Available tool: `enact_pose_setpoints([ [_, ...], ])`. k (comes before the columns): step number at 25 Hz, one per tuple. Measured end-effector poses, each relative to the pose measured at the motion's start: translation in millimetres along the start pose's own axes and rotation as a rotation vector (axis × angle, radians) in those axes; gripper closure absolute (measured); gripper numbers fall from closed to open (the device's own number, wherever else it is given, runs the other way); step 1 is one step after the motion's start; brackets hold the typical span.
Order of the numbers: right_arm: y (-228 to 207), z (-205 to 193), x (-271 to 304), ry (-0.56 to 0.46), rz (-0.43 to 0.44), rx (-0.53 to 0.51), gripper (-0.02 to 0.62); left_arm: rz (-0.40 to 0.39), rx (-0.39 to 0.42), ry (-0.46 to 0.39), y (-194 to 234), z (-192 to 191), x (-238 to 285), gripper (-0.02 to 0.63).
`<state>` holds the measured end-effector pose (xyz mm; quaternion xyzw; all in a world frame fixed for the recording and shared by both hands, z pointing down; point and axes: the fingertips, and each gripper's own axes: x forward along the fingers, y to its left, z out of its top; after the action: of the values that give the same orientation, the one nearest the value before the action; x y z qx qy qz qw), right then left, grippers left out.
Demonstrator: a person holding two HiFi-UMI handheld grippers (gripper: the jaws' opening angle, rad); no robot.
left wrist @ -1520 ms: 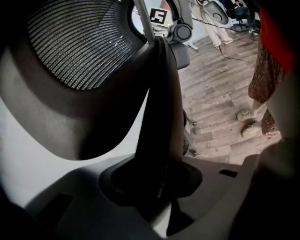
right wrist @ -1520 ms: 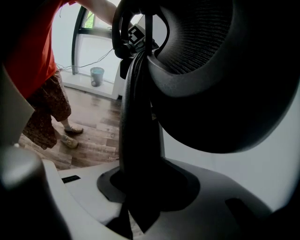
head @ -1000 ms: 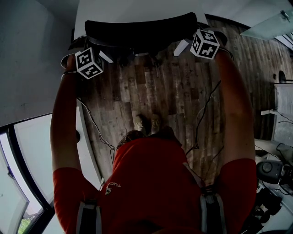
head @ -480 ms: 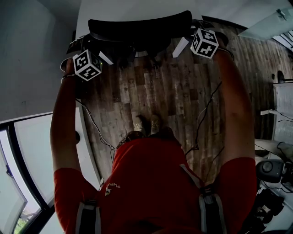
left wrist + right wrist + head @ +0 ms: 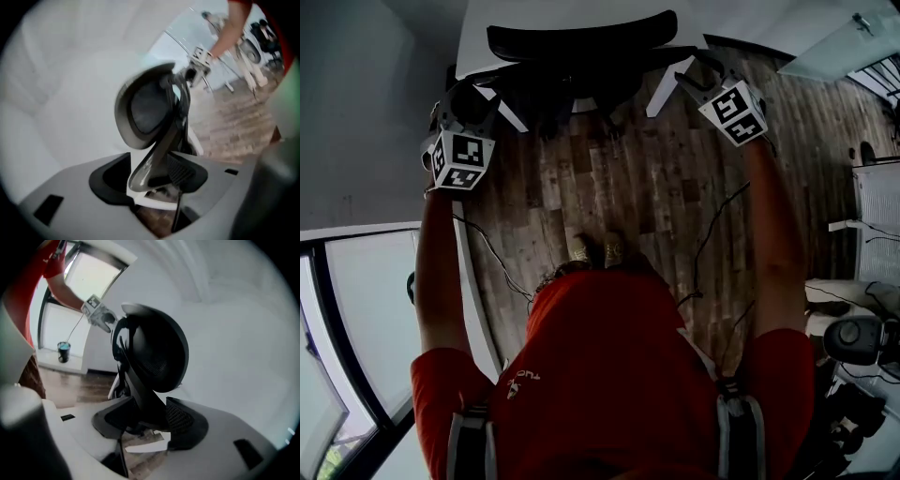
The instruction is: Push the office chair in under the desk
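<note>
Both hands have lifted back from the chair (image 5: 581,42). The left gripper (image 5: 149,176) and right gripper (image 5: 150,422) have just been opening and now stand wide, holding nothing. With the chair tucked under the desk (image 5: 534,14), its back at the edge, the push looks finished.

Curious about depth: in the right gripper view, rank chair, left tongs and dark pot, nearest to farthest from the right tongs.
1. Office chair, straight ahead.
2. Left tongs, beyond it.
3. Dark pot, far left.
Right tongs and left have just been opening, nothing between jaws.
</note>
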<state>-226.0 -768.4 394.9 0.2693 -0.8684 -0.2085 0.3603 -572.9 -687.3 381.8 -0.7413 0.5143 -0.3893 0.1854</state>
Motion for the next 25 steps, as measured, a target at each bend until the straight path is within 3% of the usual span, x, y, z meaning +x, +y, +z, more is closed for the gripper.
enact_pose_setpoints([
  [3, 28, 26, -18, -0.147, -0.019, 0.122, 0.371, 0.016, -0.191, -0.148, -13, 32, -25, 0.37],
  [7, 61, 67, -38, -0.326, -0.049, 0.243, 0.428, -0.011, -0.456, -0.324, -36, 73, -52, 0.377],
  [10, 77, 98, -54, -0.465, -0.079, 0.341, 0.482, -0.021, -0.59, -0.416, -50, 93, -68, 0.423],
  [17, 104, 150, -88, -0.718, -0.096, 0.551, 0.56, -0.014, -0.689, -0.567, -65, 136, -92, 0.578],
  [25, 128, 164, -78, -0.731, -0.067, 0.526, 0.571, -0.044, -0.703, -0.602, -81, 147, -94, 0.597],
])
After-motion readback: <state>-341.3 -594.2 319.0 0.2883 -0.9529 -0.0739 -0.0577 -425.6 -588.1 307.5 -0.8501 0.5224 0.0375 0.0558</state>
